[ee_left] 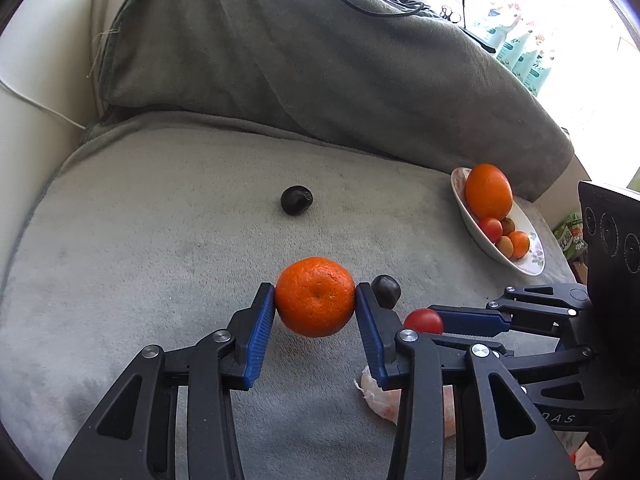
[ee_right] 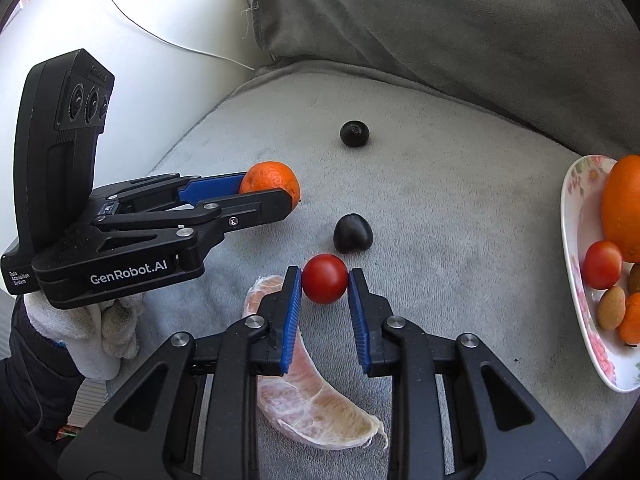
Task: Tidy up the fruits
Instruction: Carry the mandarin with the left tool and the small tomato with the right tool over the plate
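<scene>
The left gripper [ee_left: 315,300] is clamping a mandarin [ee_left: 315,297] between its blue pads, low over the grey blanket [ee_left: 160,240]. To its right, the right gripper [ee_right: 325,280] is pinching a cherry tomato [ee_right: 325,278] at its fingertips, with a pomelo segment [ee_right: 316,404] lying beneath and the fruit plate [ee_right: 576,280] sitting far right.

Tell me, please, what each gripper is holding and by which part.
The left gripper holds the mandarin by its two sides, across its middle. The right gripper holds the cherry tomato the same way, pads on its sides.
</scene>
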`<state>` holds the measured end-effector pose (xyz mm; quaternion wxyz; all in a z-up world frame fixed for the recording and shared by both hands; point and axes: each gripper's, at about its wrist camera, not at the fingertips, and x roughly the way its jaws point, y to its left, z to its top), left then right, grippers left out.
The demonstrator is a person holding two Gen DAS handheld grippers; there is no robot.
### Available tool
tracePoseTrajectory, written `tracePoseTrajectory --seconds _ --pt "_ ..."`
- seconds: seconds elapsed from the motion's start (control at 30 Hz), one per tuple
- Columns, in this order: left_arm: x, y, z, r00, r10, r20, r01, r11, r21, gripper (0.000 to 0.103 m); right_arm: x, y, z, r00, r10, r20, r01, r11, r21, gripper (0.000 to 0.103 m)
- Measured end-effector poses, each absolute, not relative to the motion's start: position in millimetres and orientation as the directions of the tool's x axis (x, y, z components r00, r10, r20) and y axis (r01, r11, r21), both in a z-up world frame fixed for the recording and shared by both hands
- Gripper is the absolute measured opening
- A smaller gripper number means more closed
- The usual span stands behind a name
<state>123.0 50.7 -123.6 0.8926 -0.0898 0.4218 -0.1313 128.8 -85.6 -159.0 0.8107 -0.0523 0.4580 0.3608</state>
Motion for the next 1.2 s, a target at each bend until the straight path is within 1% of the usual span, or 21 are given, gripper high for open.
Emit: tracePoseTrajectory --seconds 0.33,0.6,0.87,1.2 --pt "118.5 24.9 -107.3 0.621 -0.334 -0.709 0.201 0.942 -0.268 0.039 125.6 -129.3 -140.7 0.387 0.539 -0.748 -0.589 0.769 0.249 0.025" --pt "120.3 -5.1 -97.6 0.616 -0.364 -0.699 0.249 0.932 -0.265 0.039 127.4 -184.7 -122.4 0.467 0.524 -0.712 -0.523 0.813 0.256 0.025" --pt "130.3 -37.3 -88.4 0.609 -0.394 -0.689 0.298 0.918 -0.262 0.039 132.7 -238.0 -110.8 0.543 0.478 -0.691 -0.444 0.861 0.246 0.025" --pt "149.0 -77.9 -80.8 0.597 -0.42 -0.683 0.348 0.903 -0.252 0.039 140.1 -291.5 -106.6 0.599 0.427 -0.677 -0.363 0.899 0.246 0.025"
